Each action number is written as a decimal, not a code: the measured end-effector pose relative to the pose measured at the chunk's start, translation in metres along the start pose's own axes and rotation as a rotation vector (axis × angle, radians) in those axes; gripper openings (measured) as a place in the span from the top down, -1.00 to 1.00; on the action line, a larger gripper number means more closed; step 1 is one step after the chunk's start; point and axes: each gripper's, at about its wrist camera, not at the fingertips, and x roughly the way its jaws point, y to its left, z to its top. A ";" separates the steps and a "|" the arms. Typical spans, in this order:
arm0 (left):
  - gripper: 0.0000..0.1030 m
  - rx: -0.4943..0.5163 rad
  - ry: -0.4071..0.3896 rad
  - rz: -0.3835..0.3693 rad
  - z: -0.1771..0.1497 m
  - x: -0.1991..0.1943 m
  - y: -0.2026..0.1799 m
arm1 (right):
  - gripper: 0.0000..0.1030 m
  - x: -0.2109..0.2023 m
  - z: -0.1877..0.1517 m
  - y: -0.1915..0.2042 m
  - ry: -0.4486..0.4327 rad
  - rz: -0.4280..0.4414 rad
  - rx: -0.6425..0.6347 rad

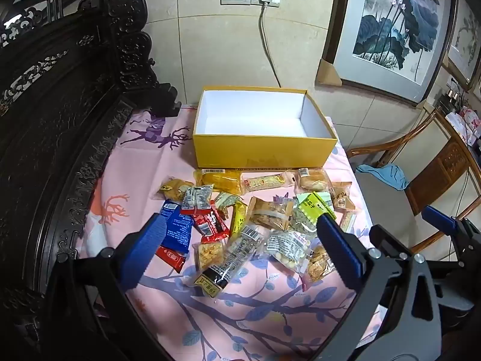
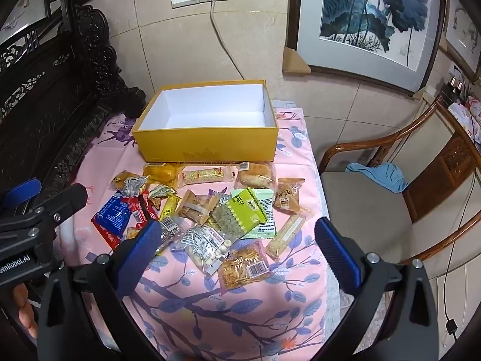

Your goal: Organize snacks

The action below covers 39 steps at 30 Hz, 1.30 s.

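Observation:
An open yellow box (image 1: 264,153) (image 2: 207,147) with a white, empty inside stands at the back of the table. Several wrapped snacks lie in a loose pile in front of it (image 1: 255,219) (image 2: 210,210), among them a blue packet (image 1: 177,228) (image 2: 115,213) and a green seed packet (image 1: 312,210) (image 2: 246,210). My left gripper (image 1: 237,246) is open and empty, held above the near side of the pile. My right gripper (image 2: 237,246) is open and empty too, above the pile's right part. Each gripper shows at the edge of the other's view.
The table has a pink cloth (image 1: 228,310) with leaf and deer prints. A dark carved wooden bench (image 1: 51,114) stands on the left. A wooden chair (image 2: 390,210) with a blue rag (image 2: 381,176) is on the right. A cable (image 1: 266,45) runs from a wall socket behind the box.

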 end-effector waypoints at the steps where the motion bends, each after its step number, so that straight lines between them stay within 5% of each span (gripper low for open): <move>1: -0.96 -0.001 -0.001 0.000 0.000 0.000 0.000 | -0.97 0.000 0.000 0.000 -0.001 0.001 0.001; 39: -0.96 -0.004 0.029 -0.013 -0.005 0.012 0.001 | -0.97 0.009 -0.004 0.003 0.023 0.012 0.004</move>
